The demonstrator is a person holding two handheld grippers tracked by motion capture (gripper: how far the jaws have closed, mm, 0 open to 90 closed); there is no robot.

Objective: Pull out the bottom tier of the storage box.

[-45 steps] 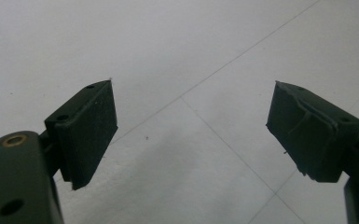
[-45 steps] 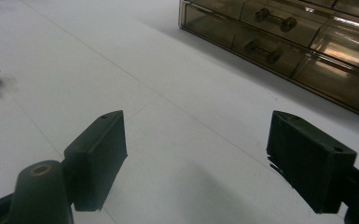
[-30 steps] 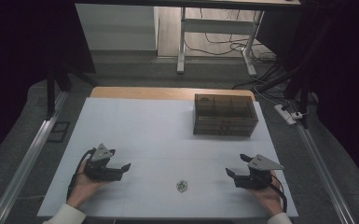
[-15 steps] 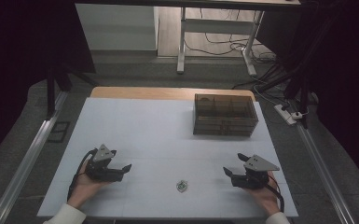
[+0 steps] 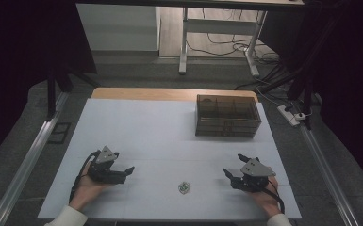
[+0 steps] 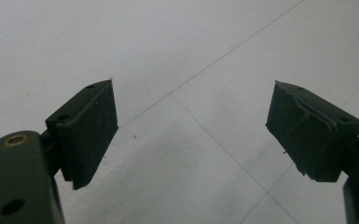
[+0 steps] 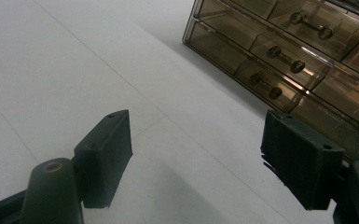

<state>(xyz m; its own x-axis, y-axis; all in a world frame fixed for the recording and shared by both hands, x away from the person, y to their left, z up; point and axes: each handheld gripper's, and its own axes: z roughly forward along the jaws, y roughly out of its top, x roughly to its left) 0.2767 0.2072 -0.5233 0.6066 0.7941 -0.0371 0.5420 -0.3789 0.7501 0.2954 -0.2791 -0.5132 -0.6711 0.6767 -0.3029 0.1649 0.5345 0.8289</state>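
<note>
Slightly nearer the small trinket (image 5: 184,187) now, right gripper (image 5: 232,175) narrows but stays spread; left gripper (image 5: 125,172) spread, unmoved.

The worktop (image 5: 169,136) is white, crossed by thin grey seam lines, with a bare wood strip along its 12 o'clock edge. The drawer box (image 5: 227,116) is smoky brown and see-through. The small item (image 5: 183,188) is green and white. Both tools are black, each topped by a grey plate.
</note>
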